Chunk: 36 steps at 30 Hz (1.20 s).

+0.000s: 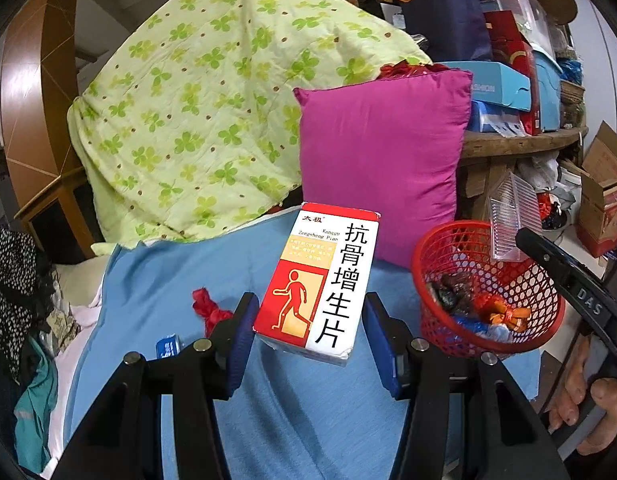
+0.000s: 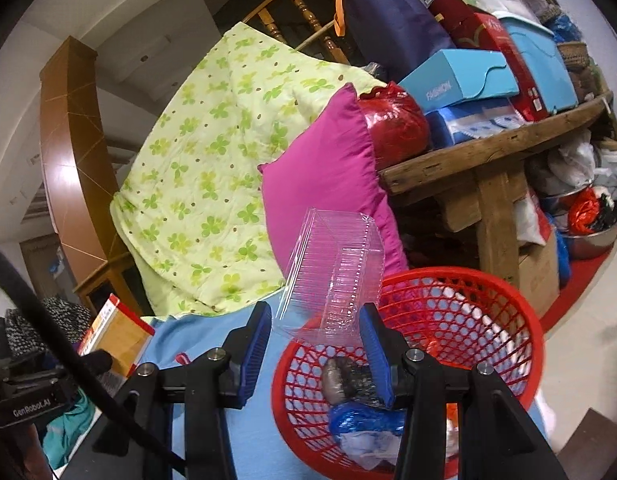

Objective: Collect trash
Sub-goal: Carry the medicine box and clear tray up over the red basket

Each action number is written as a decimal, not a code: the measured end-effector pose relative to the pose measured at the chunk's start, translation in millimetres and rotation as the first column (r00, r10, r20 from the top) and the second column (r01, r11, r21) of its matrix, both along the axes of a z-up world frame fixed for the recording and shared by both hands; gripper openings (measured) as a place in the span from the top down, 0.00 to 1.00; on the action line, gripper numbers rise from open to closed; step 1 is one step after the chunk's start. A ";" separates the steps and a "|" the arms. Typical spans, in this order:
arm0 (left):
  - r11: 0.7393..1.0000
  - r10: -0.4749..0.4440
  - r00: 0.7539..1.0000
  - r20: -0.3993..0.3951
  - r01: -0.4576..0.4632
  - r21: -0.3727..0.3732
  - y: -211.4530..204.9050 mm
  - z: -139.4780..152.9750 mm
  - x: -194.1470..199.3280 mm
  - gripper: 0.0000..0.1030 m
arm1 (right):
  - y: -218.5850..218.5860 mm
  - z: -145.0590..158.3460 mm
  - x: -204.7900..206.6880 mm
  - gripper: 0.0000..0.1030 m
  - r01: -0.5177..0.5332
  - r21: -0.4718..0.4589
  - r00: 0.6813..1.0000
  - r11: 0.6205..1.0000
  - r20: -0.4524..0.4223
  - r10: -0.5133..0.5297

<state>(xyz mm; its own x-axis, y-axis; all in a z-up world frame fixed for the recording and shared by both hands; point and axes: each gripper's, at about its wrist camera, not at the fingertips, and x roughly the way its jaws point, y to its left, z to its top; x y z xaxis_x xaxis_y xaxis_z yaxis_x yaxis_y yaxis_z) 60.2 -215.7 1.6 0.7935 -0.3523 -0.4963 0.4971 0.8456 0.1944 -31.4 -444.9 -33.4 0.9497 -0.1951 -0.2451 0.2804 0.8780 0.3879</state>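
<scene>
Cardboard box (image 1: 316, 280), light and stiff but crushable, sits clenched across its sides in the left gripper (image 1: 310, 334) beside the basket (image 1: 544, 280), while the right gripper (image 2: 316, 340) grasps a flimsy, slippery clear tray (image 2: 336, 268) above that basket's rim.

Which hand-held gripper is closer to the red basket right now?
Right. The right hand-held gripper holds a clear plastic box over the red basket rim; the left hand-held gripper, holding a medicine box, sits beside it.

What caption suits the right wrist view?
Right gripper holds a clear plastic container above the red basket.
</scene>
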 end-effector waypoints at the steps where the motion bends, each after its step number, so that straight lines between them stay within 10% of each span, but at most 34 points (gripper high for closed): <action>1: 1.000 -0.005 1.000 0.002 0.005 0.000 -2.9 2.0 0.6 0.47 | -1.5 2.8 -3.0 0.53 0.000 0.004 1.000 1.000 0.000 0.000; 36: 0.989 -0.142 0.990 0.022 0.140 0.048 -84.5 11.8 -29.9 0.46 | -32.1 57.4 -66.7 0.53 -0.028 0.003 0.999 1.000 -0.023 0.029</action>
